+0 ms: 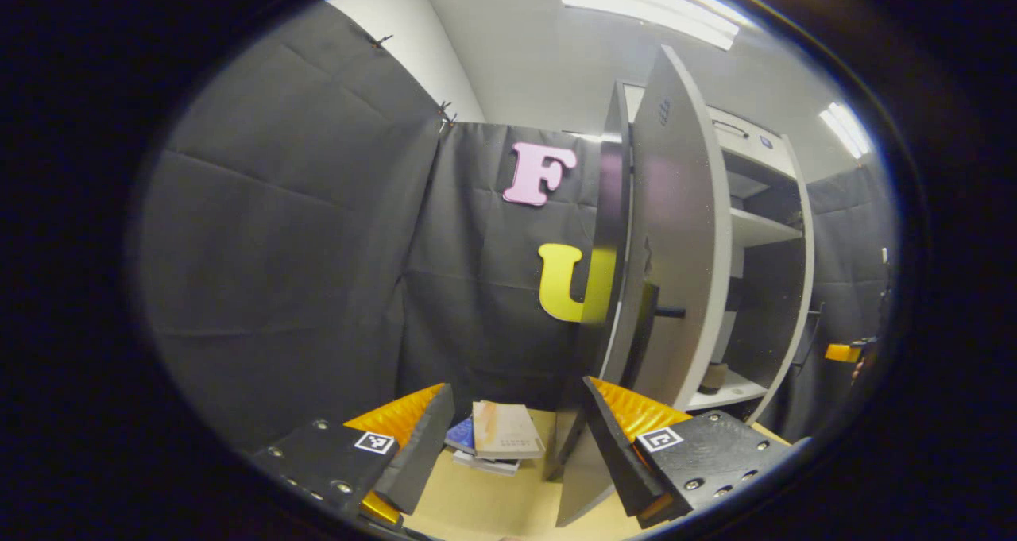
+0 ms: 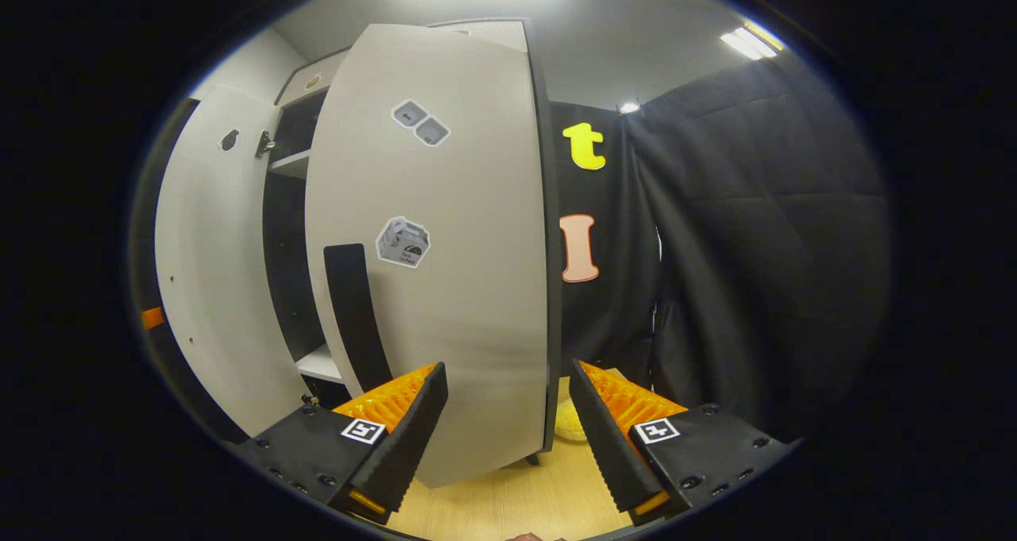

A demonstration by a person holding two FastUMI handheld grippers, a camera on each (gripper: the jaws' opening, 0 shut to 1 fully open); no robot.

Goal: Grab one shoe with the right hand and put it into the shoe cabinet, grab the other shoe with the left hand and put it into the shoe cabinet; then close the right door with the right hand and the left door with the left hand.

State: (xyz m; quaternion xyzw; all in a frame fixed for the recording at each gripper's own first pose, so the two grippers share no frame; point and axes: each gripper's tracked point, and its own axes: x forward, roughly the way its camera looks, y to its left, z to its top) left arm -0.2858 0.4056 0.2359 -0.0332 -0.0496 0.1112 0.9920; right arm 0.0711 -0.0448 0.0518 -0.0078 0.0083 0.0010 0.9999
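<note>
In the left gripper view, the left door point(image 1: 675, 231) stands open just ahead, edge-on, with the shoe cabinet point(image 1: 767, 287) and its 2 shelves point(image 1: 759, 227) behind and to its right. A stack of books point(image 1: 496, 438) lies on the floor point(image 1: 477, 501) left of that door's bottom corner. In the right gripper view, the right door point(image 2: 453, 247) stands ajar directly ahead, the cabinet interior to its left.

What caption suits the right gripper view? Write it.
Open right gripper faces the pale grey right cabinet door, still ajar.
</note>
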